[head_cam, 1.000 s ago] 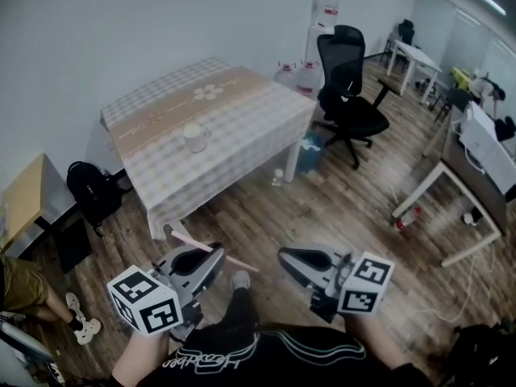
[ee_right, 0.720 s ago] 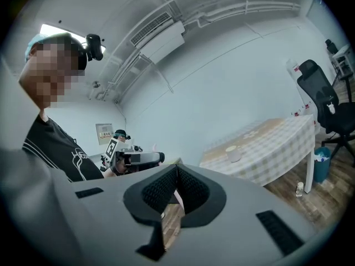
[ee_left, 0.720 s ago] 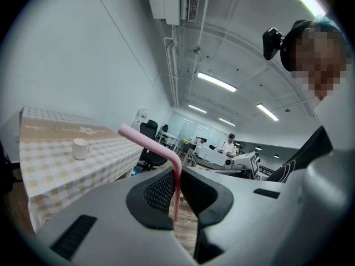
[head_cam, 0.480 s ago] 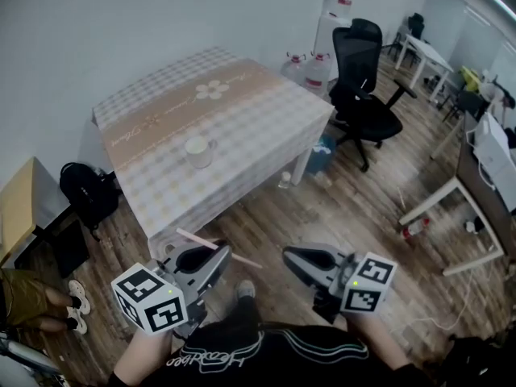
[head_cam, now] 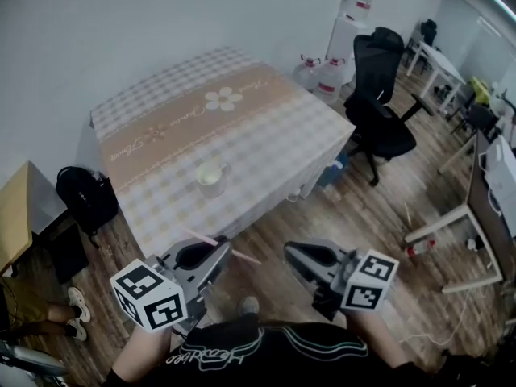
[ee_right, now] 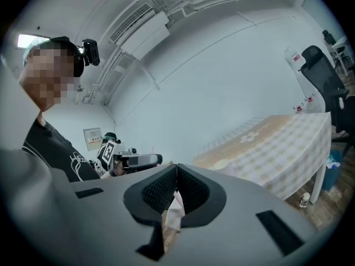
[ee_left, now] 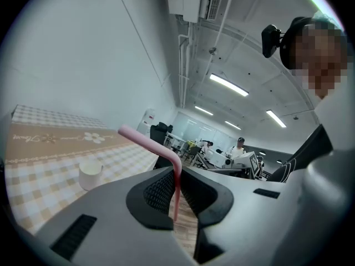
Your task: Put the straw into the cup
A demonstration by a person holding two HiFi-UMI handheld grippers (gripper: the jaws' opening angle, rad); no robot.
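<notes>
A pink bendy straw (ee_left: 150, 143) is pinched between the pads of my left gripper (ee_left: 176, 170), its bent end sticking up and to the left. In the head view the straw (head_cam: 211, 242) lies crosswise at the left gripper (head_cam: 219, 252), just before the table's near edge. The pale cup (head_cam: 210, 174) stands upright on the checked tablecloth (head_cam: 161, 135), ahead of both grippers; it also shows at the left in the left gripper view as a white cup (ee_left: 90, 174). My right gripper (head_cam: 292, 254) is shut with nothing in it, its tips (ee_right: 177, 170) meeting.
A black office chair (head_cam: 387, 95) and water jugs (head_cam: 318, 75) stand right of the table. A black backpack (head_cam: 85, 200) and a low wooden table (head_cam: 12, 216) are at the left. A white desk (head_cam: 476, 216) stands at the far right on the wooden floor.
Both grippers have travelled forward toward the table, so the table and cup now sit closer and lower in the head view. The straw stays gripped in the left gripper.
</notes>
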